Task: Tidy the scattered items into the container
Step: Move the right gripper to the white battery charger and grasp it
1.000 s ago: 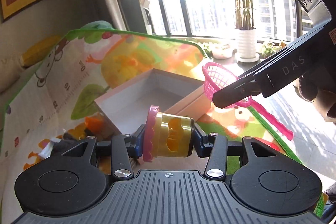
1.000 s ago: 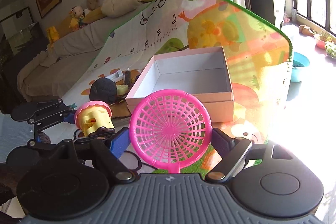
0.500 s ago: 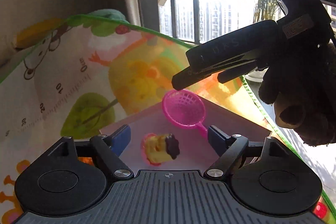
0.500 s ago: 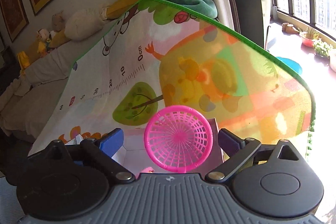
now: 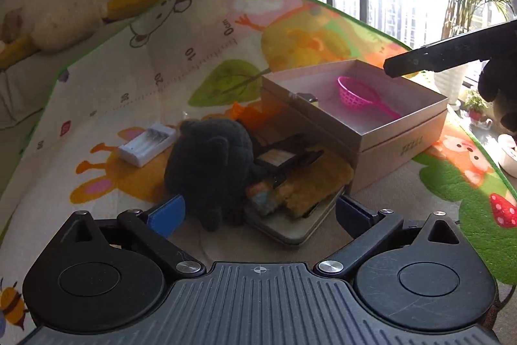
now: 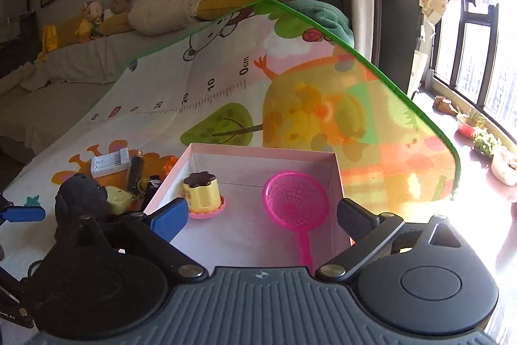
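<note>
The pink cardboard box [image 6: 258, 151] sits on the play mat. Inside it lie a yellow pudding toy [image 6: 202, 194] with a pink base and a pink strainer [image 6: 295, 204]. My right gripper [image 6: 261, 215] hovers over the box's near edge, open, with nothing between its fingers. My left gripper [image 5: 258, 212] is low over the mat to the left of the box [image 5: 400, 131], and its jaws are opening with no pad touching anything. Just beyond its fingertips sit a black plush toy [image 5: 210, 164] and a grey tin tray [image 5: 290, 225] of small items. The strainer [image 5: 352, 94] shows inside the box.
A white battery charger [image 5: 147, 144] and an orange item [image 5: 248, 113] lie on the mat [image 5: 97, 105] behind the plush. A small yellow toy [image 6: 118, 199] and a dark tube [image 6: 135, 170] lie left of the box. The mat's far end curls up against a sofa [image 6: 64, 76]. Potted plants [image 6: 484, 134] stand by the window.
Both grippers opened: the yellow toy and the strainer left the jaws and now lie in the box. The left gripper drew back and down to the plush pile.
</note>
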### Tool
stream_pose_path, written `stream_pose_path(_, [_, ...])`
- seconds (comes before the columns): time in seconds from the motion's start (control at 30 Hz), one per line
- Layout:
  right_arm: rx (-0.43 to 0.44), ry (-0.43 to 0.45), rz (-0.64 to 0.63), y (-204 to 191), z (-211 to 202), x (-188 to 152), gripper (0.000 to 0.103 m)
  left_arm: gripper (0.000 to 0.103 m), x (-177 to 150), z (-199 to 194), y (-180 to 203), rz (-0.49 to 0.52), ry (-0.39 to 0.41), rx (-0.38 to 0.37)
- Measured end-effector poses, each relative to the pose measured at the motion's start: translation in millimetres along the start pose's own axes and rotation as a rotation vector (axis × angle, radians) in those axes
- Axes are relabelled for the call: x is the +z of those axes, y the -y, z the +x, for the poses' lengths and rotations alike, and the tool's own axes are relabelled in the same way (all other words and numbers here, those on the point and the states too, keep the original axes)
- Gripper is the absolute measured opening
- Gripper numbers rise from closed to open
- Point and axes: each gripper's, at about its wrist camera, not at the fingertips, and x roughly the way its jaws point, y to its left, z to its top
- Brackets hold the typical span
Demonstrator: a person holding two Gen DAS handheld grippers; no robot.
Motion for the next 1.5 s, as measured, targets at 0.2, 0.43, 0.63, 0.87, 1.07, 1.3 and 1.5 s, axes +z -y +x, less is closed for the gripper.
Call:
stream_pose_path(0.2, [0.1,0.071,-0.309,-99,-13,-23,0.094,0.103,-29,-15,-36,-0.181,-0.04,0.094])
stream_pose_path(0.43, [0.218,0.038,-0.35,-163,16,-11,0.087,0.103,-47,-22,-46,-0.258,-0.036,0.087])
stream_pose_path(0.63, [0.273,-0.06,-0.254,-167,54,30,0.07,0.103,-49,-24,-39,-0.234,-0.013,0.064])
stream_pose_path(0.87, [0.379,-0.311,-0.165,-187,143,106,0.099,0.103,-52,-23,-50,-0.309,-0.012,0.033])
stream_pose_path(1.07, [0.4,-0.475,-0.296,-231,227,117,0.103,0.103,-56,-26,-60,-0.383,0.009,0.022])
stream_pose_path(1.3, [0.388,-0.581,-0.487,-256,270,94,0.103,0.103,-57,-26,-64,-0.405,0.017,0.011])
stream_pose_path(1.5, [0.405,-0.578,-0.402,-245,265,99,0.077,0.103,-57,-25,-63,-0.403,0.013,0.012])
